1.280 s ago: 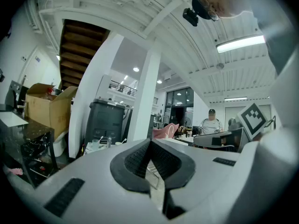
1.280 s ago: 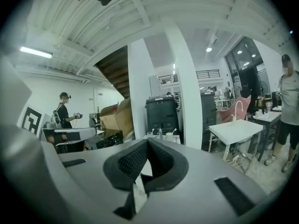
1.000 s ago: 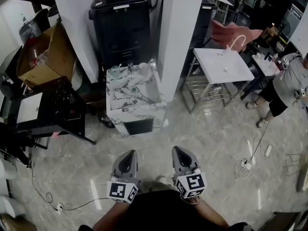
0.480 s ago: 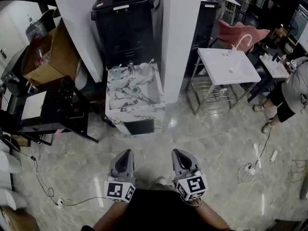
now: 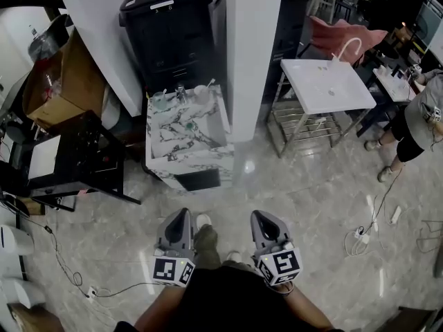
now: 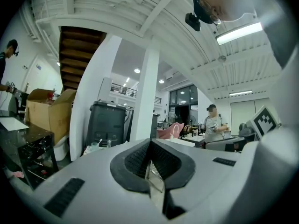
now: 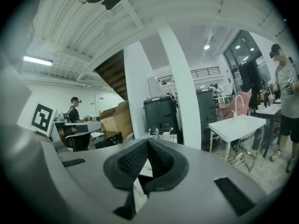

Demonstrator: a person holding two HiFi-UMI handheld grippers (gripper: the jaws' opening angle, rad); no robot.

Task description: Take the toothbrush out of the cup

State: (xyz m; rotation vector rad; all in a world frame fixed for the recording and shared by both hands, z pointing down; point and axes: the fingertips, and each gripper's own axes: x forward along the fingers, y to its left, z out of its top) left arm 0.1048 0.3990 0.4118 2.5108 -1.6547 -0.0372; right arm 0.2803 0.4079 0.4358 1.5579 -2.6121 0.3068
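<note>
The left gripper [image 5: 178,218] and the right gripper [image 5: 261,218] are held low, side by side, the jaws of each pressed together on nothing. Between them a shoe [image 5: 203,221] is now seen — half a second ago it was not. Well ahead of the left gripper a marble washstand [image 5: 188,166] is set on the grey floor [image 5: 311,199]. At its far edge the cup [image 5: 201,93] is stood, the toothbrush [image 5: 210,83] leaned in it. Beyond are a white pillar [image 5: 246,47] and a black bin [image 5: 173,33].
</note>
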